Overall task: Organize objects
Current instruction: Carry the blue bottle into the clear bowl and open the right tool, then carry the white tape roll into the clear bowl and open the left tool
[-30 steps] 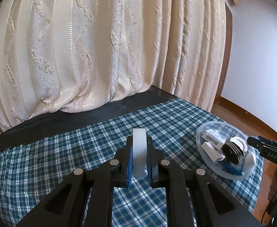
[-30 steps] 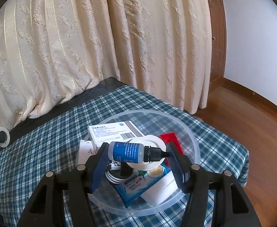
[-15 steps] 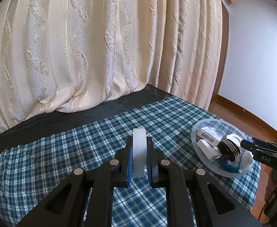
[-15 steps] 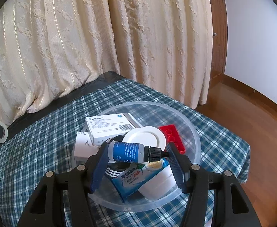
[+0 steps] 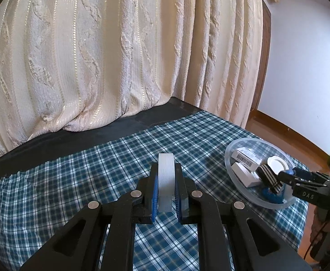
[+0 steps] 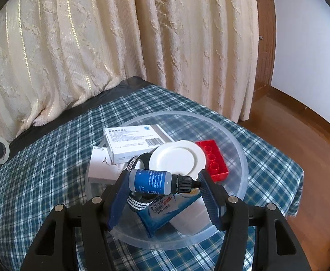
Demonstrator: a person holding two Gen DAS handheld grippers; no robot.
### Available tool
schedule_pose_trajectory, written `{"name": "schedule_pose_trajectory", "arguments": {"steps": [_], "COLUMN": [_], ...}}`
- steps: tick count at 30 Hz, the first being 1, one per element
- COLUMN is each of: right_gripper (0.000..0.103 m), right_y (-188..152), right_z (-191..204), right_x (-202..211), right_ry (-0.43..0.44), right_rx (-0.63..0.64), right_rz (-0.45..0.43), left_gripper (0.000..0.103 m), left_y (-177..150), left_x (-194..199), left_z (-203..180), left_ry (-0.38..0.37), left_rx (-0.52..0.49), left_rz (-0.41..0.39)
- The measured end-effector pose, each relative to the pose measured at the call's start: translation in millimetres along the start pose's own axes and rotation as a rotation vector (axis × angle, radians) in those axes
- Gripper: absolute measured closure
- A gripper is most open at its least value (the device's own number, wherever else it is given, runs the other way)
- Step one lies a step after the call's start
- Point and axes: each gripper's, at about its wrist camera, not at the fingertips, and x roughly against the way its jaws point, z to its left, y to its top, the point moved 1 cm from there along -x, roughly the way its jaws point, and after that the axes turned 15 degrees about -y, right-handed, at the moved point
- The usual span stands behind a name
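Observation:
My left gripper [image 5: 166,172] is shut on a white ribbed roll of tape [image 5: 165,180], held edge-on above the plaid tablecloth [image 5: 74,180]. My right gripper [image 6: 162,181] is shut on a small blue-labelled dropper bottle [image 6: 158,181], gripped end to end and lying level over the clear plastic bowl [image 6: 239,144]. The bowl holds a white barcoded box [image 6: 133,141], a white lid [image 6: 177,159], a red brick [image 6: 212,158], a striped band [image 6: 137,201] and a blue packet [image 6: 162,212]. In the left wrist view the bowl [image 5: 229,160] sits far right, with the right gripper [image 5: 286,176] over it.
Cream curtains [image 5: 97,56] hang close behind the table. A black strip [image 5: 97,135] borders the cloth at the back. Wooden floor [image 6: 300,146] drops off to the right of the table. A hand [image 5: 322,228] holds the right gripper at the right edge.
The bowl and its contents look slightly farther from the right gripper than before. In the left wrist view the bowl has slid a little rightward. Both grips are unchanged.

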Motion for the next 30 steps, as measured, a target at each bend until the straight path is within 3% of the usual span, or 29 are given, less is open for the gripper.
{"name": "schedule_pose_trajectory", "arguments": {"steps": [16, 30], "right_gripper": [0.039, 0.036], "right_y": [-6.4, -0.6], "right_z": [11.2, -8.9], "right_x": [-3.5, 12.2], "right_ry": [0.009, 0.059], "right_rx": [0.045, -0.022], "right_rz": [0.007, -0.065], "left_gripper": [0.091, 0.091], "left_y": [-1.8, -1.4], "left_x": [-3.3, -8.8], "left_z": [-1.2, -10.9], "left_ry": [-0.013, -0.063], "left_rx": [0.001, -0.005], "left_rz": [0.012, 0.037]}}
